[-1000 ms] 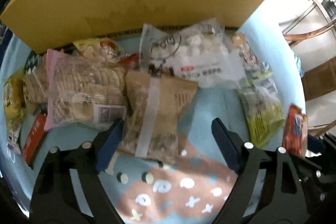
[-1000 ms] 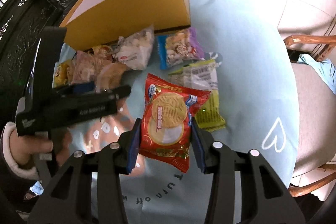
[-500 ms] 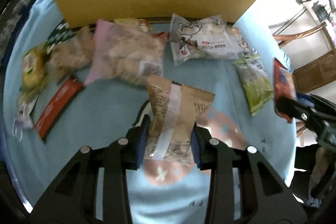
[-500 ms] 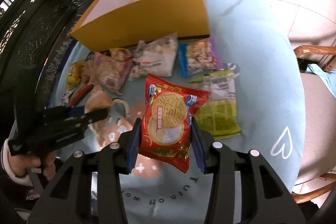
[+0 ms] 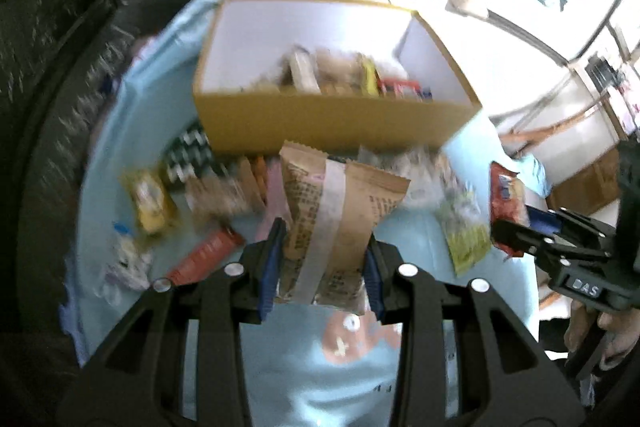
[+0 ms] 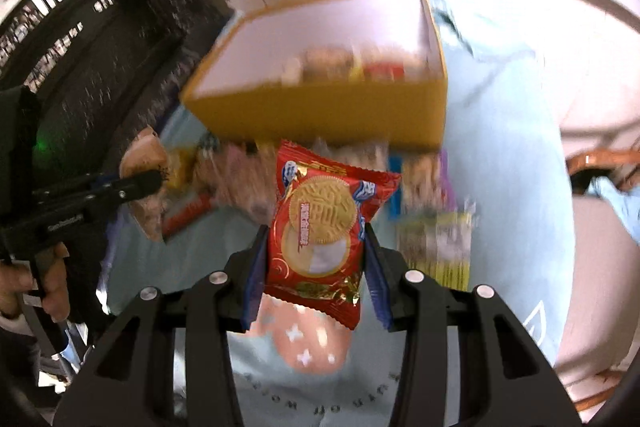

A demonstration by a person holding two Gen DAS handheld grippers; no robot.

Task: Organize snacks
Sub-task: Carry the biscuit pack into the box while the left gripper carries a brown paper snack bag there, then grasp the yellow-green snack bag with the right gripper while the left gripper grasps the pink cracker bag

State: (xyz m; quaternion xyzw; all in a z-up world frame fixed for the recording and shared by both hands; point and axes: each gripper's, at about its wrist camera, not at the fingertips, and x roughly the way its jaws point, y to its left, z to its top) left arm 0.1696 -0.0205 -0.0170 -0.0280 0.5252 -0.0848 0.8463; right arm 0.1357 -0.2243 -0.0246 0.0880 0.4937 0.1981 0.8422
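Your left gripper [image 5: 322, 259] is clamped on the brown packet [image 5: 336, 223], your right gripper [image 6: 314, 267] on the red biscuit pack [image 6: 320, 227]. Both are held short of the box [image 5: 332, 119], presumably for dropping in; loose snacks [image 5: 148, 199] lie before it.

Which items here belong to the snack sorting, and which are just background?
Job: brown packet in left gripper; red biscuit packet in right gripper; yellow box; loose snacks on the cloth.
Background: blue tablecloth; wooden chair; dark cabinet.
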